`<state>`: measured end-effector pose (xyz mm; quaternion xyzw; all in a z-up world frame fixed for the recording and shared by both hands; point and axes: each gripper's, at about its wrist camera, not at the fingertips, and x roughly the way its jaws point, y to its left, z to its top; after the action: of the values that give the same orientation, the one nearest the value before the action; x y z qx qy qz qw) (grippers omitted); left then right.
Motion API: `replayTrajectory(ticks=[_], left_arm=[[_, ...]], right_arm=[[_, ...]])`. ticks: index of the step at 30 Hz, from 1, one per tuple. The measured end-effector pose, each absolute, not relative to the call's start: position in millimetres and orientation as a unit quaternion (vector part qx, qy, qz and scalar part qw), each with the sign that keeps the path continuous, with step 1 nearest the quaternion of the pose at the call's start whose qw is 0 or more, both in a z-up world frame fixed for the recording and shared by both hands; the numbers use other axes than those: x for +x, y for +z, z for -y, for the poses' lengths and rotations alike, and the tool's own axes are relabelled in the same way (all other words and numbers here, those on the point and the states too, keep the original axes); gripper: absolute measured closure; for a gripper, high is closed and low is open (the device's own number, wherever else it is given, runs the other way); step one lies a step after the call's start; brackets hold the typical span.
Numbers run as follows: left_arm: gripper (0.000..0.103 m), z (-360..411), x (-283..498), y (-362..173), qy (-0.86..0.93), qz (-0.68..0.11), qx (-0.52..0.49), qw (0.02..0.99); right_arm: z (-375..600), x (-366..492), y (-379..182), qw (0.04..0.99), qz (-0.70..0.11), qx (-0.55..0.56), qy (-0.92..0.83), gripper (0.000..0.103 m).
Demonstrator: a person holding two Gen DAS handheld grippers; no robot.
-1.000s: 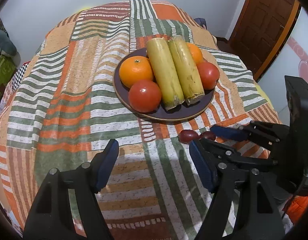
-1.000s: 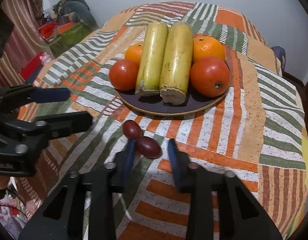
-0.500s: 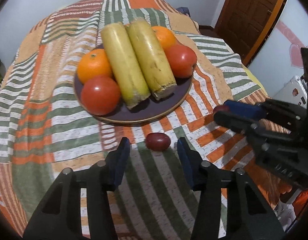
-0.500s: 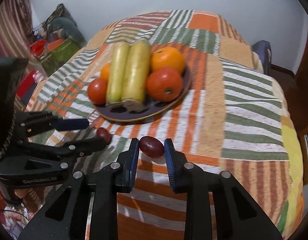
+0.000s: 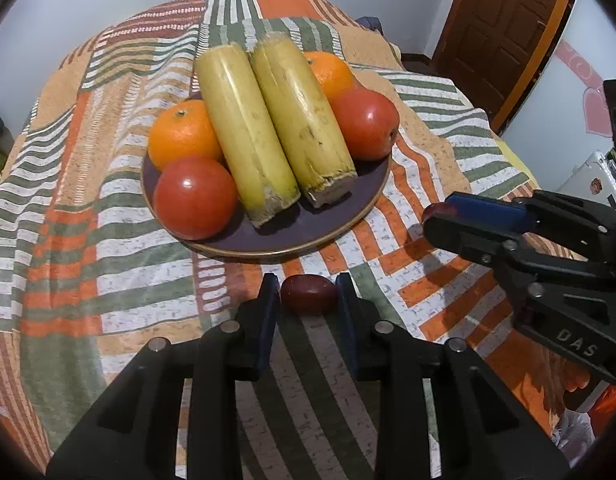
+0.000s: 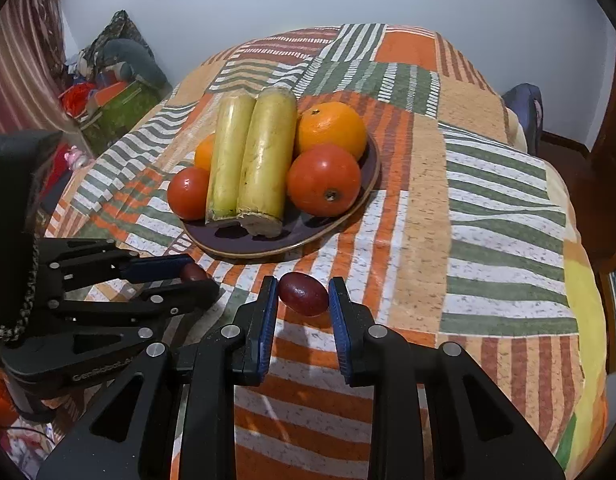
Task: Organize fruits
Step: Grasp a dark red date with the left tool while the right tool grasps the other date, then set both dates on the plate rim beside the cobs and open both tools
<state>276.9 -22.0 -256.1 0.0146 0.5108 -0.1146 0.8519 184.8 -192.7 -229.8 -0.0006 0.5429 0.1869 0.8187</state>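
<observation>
A dark plate [image 5: 347, 220] [image 6: 359, 200] on the striped cloth holds two yellow-green stalk pieces [image 5: 276, 128], two oranges [image 5: 180, 136] and two tomatoes [image 5: 194, 198]. My left gripper [image 5: 308, 294] is shut on a dark red grape [image 5: 309, 293] at the cloth just in front of the plate; it also shows in the right wrist view [image 6: 194, 272]. My right gripper [image 6: 302, 294] is shut on a second dark red grape [image 6: 302, 294], held above the cloth; in the left wrist view that grape [image 5: 437, 212] peeks out at its fingertips.
The table edge falls away at the right, with a wooden door [image 5: 503, 32] beyond. Bags and clutter [image 6: 116, 80] lie on the floor at the far left. The two grippers are close together in front of the plate.
My left gripper moved in and closed on the grape on the cloth. My right gripper lifted its grape and stayed shut on it.
</observation>
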Motion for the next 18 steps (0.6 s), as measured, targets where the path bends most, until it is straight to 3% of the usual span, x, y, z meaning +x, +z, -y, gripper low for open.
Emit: replayTrajectory(ticks=[18], left_arm=[[0.074,-12.0,297.6,-247.8,-0.077,-0.497,-0.021,0.864]], right_arm=[[176.5,212.0,-236.1,0.830,-0.526,-0.020,0.184,0.079]])
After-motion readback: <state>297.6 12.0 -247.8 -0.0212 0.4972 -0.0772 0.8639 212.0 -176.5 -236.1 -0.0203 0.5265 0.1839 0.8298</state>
